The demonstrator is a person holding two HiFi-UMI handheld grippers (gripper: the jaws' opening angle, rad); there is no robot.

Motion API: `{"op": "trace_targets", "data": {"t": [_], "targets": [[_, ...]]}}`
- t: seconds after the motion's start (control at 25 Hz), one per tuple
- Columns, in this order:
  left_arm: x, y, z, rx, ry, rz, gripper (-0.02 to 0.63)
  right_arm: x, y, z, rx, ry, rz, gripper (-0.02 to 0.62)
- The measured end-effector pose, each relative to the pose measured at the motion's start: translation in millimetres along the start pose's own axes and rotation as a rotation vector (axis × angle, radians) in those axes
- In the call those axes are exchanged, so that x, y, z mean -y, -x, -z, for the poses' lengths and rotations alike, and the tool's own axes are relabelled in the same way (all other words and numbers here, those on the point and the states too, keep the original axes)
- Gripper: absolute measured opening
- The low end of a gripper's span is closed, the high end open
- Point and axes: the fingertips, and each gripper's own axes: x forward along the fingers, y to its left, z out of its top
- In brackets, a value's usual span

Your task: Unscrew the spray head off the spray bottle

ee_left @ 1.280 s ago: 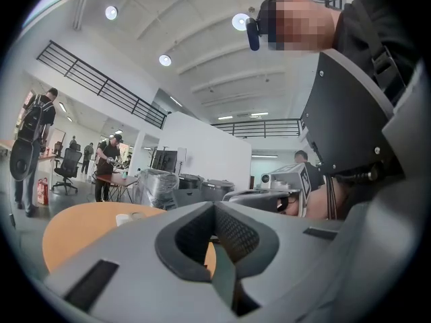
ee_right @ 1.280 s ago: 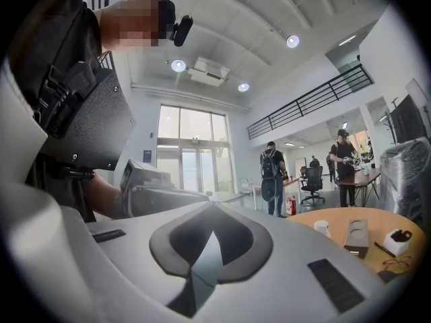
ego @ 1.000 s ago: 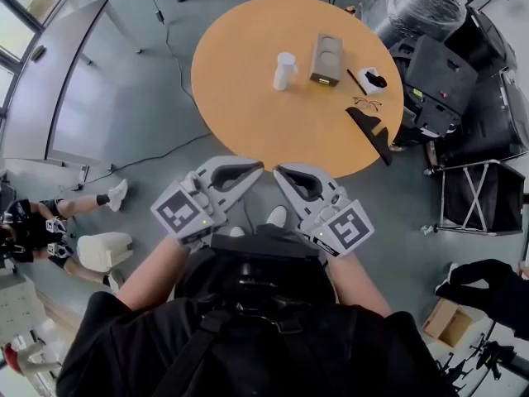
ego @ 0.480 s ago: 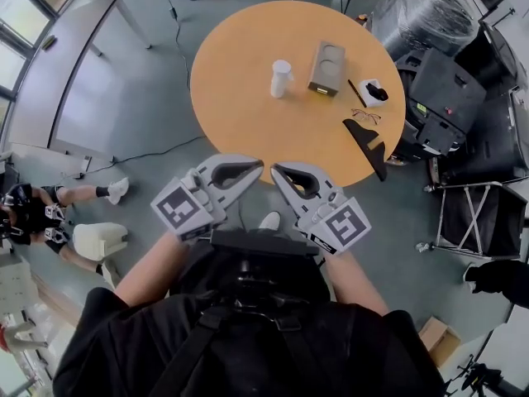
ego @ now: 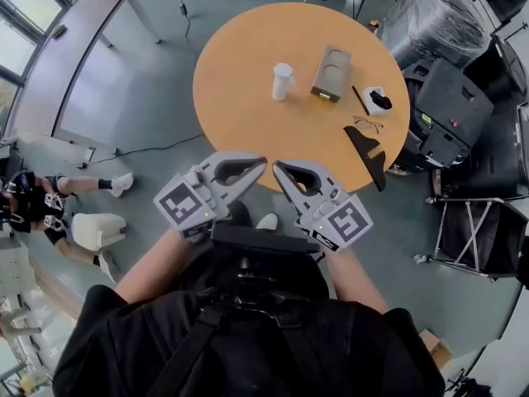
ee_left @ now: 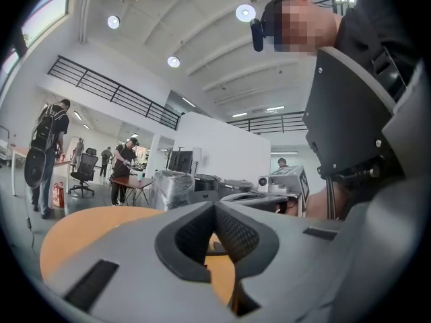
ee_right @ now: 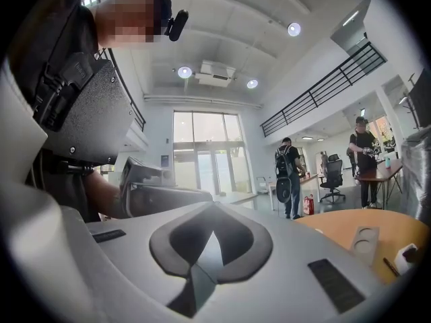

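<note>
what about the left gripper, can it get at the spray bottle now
Probably not yet: the left gripper hangs shut at the table rim, and the spray bottle stands far across it. Nothing blocks the path.

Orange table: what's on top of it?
White spray bottle, grey box, dark stick, glasses, black wedge, white-and-black item. The left tool and right tool cover part of the table's near edge.

The right gripper [ee_right: 213, 214] has its jaws pressed together, empty. At right lies an orange table [ee_right: 333, 223]. A person [ee_right: 288, 173] stands beyond.
</note>
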Motion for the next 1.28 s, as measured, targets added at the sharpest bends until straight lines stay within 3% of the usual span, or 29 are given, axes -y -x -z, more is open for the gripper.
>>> {"op": "trace_targets", "data": {"t": [0.08,0.24,0.4,0.6,0.8,0.96,1.28], "targets": [[-6,-4,5,-0.039,0.009,-0.016,0.002,7,-2,1,0.006,-0.006,-0.008,0.009],[-20,-11,2,-0.019,-0.009,-0.015,0.002,19,-11,-2,0.01,-0.002,-0.011,0.009],[-40,-14,8,-0.06,-0.012,-0.006,0.002,33,-23,-3,0.01,0.008,0.002,0.009],[-71,-20,-1,-0.008,-0.025,0.037,0.002,53,-47,-4,0.005,0.015,0.031,0.009],[-110,-21,4,-0.069,-0.019,0.051,0.002,75,-74,-1,-0.035,-0.01,0.055,0.009],[-141,-27,-7,-0.005,-0.011,0.108,0.002,99,-100,1,-0.04,-0.011,0.085,0.009],[-211,-38,-1,-0.014,-0.015,0.139,0.002,147,-145,10,-0.068,-0.018,0.138,0.009]]}}
